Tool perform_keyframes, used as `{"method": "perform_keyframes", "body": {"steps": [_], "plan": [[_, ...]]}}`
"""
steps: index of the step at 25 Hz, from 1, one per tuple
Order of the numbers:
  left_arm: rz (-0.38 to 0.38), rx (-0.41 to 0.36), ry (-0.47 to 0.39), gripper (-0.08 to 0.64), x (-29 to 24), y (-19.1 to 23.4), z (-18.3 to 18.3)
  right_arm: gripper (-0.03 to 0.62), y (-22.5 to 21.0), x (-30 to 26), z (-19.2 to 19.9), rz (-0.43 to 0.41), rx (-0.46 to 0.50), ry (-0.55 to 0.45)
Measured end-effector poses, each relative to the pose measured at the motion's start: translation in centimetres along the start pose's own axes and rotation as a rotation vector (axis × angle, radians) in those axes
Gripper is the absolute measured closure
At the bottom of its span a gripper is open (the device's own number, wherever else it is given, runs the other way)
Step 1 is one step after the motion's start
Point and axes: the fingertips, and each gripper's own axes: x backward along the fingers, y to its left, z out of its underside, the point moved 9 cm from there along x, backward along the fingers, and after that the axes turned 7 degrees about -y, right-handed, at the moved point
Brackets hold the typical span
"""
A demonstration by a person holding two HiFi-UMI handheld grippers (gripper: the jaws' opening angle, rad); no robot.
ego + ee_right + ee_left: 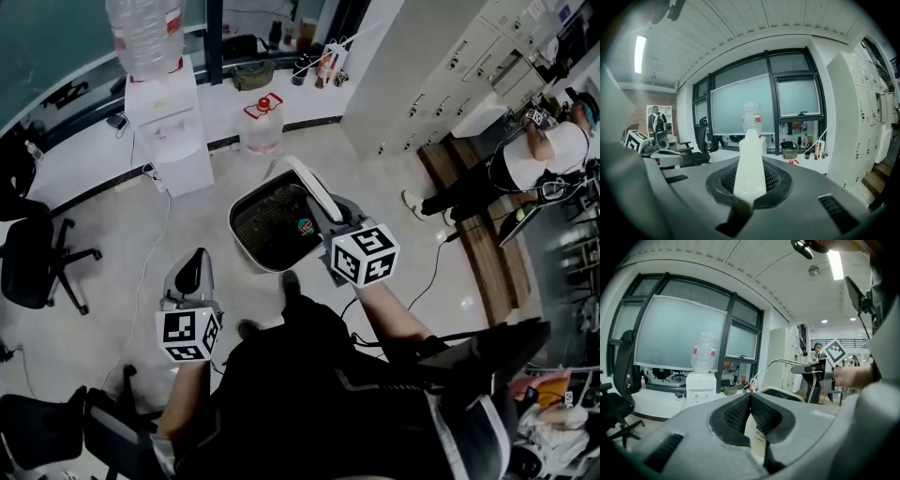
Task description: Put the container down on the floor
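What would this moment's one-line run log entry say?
right claw: shut on handle of container | left claw: shut, empty | container: off floor, not yet set down

We were in a bright office with a pale, glossy floor (112,281). Big dark-framed frosted windows (679,329) ran along one side above a low white ledge (66,169). A white water dispenser (169,131) stood by it, with a spare jug (263,122) near. We had black office chairs (37,253) on our left and white lockers (450,56) on our right, next to a strip of wood flooring (478,225). The ceiling strip light (836,263) was on.
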Motion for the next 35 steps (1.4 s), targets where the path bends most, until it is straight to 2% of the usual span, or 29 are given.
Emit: {"method": "perform_keyframes", "body": {"steps": [5, 13, 15, 29, 35], "plan": [[-0.009, -0.029, 0.005, 0.548, -1.2, 0.9, -0.5, 0.577, -0.5, -2.3, 0.1, -0.015, -0.011, -0.005], [-0.091, -0.066, 0.009, 0.548, -4.5, 2.4, -1.9, 0.577, -3.0, -6.8, 0.0, -0.07, -0.031, 0.0], [-0.11, -0.064, 0.006, 0.548, -5.9, 2.7, -2.3, 0.577, -3.8, -8.0, -0.2, -0.084, -0.04, 0.003], [-0.122, -0.065, 0.033, 0.548, -16.4, 3.6, -3.5, 0.577, -10.6, -15.8, -1.4, -0.145, -0.01, 0.029], [-0.178, -0.062, 0.065, 0.548, -20.9, 3.6, -3.7, 0.577, -13.8, -18.5, -1.6, -0.198, 0.017, 0.032]]}}
